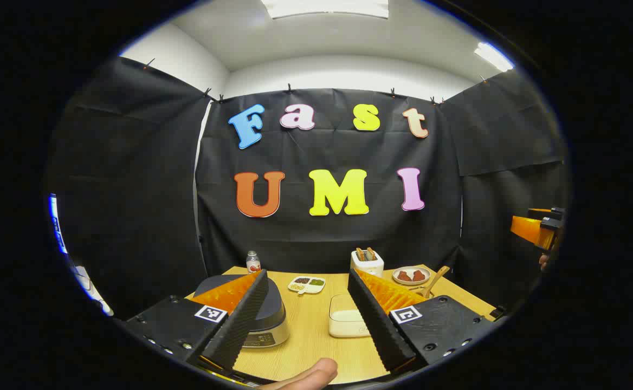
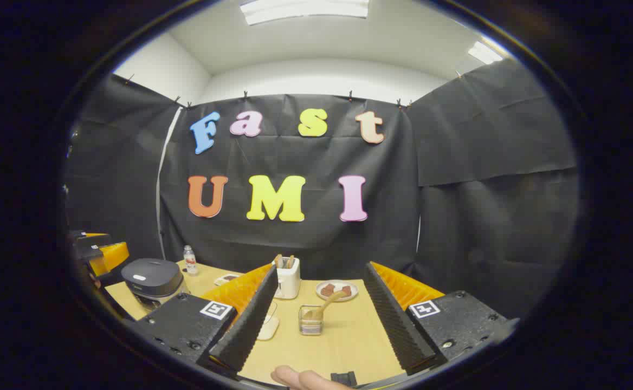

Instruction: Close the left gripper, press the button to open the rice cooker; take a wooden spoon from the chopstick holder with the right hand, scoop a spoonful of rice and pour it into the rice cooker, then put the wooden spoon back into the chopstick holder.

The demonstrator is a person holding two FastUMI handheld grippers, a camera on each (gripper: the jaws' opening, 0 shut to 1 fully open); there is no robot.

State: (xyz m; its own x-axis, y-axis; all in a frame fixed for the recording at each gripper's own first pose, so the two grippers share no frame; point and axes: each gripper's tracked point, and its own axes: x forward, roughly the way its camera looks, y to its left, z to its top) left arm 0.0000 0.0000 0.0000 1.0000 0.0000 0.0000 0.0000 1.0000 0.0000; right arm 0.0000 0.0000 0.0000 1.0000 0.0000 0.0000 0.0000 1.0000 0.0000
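On the pale wooden surface (image 1: 311, 336), the closed grey round rice cooker (image 1: 265, 314) is sitting at left, while the light wooden spoon (image 2: 327, 304) is leaning in a small clear glass holder (image 2: 310, 320). Both the left tongs (image 1: 308, 319) and the right tongs (image 2: 319, 319) are hovering above, fingers spread wide, pinching nothing.

Wooden table (image 2: 349, 336), rice cooker (image 2: 152, 280), chopstick holder (image 2: 310, 319), toaster (image 2: 287, 281), plate (image 2: 337, 290), bottle (image 2: 189, 261)
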